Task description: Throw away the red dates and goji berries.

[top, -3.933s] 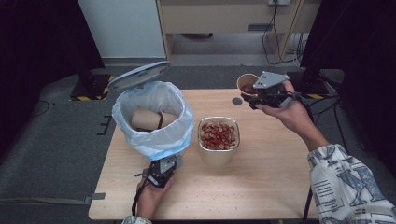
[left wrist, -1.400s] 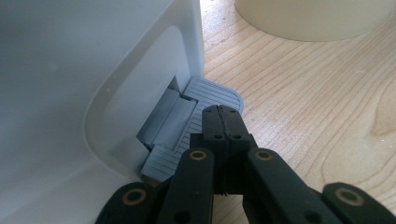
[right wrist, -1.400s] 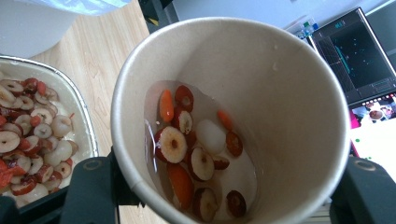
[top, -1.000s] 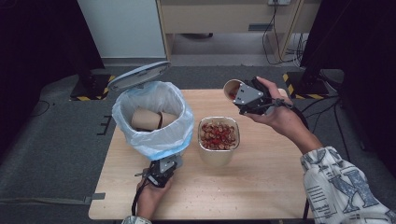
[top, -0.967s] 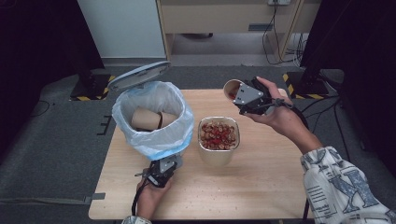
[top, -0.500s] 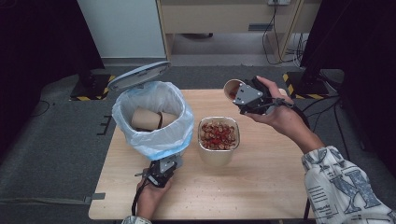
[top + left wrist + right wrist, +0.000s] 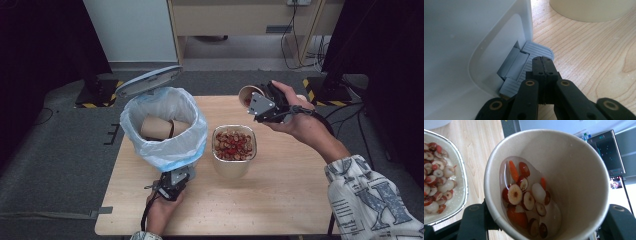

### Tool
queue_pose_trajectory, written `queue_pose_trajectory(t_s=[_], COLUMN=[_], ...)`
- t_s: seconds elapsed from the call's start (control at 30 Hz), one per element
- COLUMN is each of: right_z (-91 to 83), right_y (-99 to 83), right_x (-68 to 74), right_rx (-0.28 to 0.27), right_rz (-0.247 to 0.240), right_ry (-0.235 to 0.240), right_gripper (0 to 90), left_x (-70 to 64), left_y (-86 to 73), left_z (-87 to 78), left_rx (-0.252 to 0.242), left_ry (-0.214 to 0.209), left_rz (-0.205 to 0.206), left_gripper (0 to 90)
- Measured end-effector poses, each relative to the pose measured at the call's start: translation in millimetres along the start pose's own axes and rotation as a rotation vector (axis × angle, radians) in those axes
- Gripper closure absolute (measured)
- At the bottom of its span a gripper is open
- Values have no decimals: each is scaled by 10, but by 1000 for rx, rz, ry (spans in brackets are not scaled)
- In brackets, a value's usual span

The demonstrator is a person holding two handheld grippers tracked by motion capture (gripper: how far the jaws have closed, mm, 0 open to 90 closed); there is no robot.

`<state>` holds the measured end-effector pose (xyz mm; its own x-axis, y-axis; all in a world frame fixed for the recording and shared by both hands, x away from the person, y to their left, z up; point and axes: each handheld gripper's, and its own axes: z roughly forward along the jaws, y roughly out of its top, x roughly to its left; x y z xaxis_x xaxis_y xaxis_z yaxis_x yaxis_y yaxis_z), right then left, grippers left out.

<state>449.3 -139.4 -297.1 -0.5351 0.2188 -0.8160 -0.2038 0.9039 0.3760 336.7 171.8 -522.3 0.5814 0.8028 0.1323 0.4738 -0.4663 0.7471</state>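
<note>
I am gripping a paper cup in my right claw, its jaws clamped on the cup's sides, and I am holding it tilted above the far right part of the table, beyond the metal bowl. Sliced red fruit and some liquid are lying against the cup's low side (quite close to the lip). If I am tipping it any further before it is over the bowl, the liquid is going onto the wood; squeezing harder could buckle the thin wall.

My left claw is closed on nothing and pressing its tips on the grey pedal of the white bin, whose lid is standing up. I think the tips are sitting near the pedal's edge, though the angle is poor; if they are slipping off, the lid is dropping.
</note>
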Motion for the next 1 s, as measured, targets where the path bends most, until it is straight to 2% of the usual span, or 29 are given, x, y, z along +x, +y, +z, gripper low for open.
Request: queue_pose_trajectory(t_s=[0.4, 0.5, 0.53, 0.6, 0.8, 1.0], right_z=[16, 13, 12, 11, 14, 36], right_y=[2, 1, 7, 32, 61, 21], right_x=[13, 14, 20, 48, 106, 97], right_rx=[5, 12, 16, 29, 41, 50], right_rz=[-6, -22, -30, -85, -149, -129], right_ry=[9, 2, 0, -9, -1, -1], right_gripper=[356, 356, 357, 357, 356, 356], left_x=[1, 1, 1, 1, 0, 3], left_y=[0, 0, 0, 0, 1, 1], left_z=[1, 1, 1, 2, 2, -1], left_rx=[0, 0, 1, -1, 0, 4], left_ry=[-1, -1, -1, -1, 0, -3], left_rz=[2, 1, 2, 0, 0, 0], left_gripper=[900, 900, 900, 900, 900, 900])
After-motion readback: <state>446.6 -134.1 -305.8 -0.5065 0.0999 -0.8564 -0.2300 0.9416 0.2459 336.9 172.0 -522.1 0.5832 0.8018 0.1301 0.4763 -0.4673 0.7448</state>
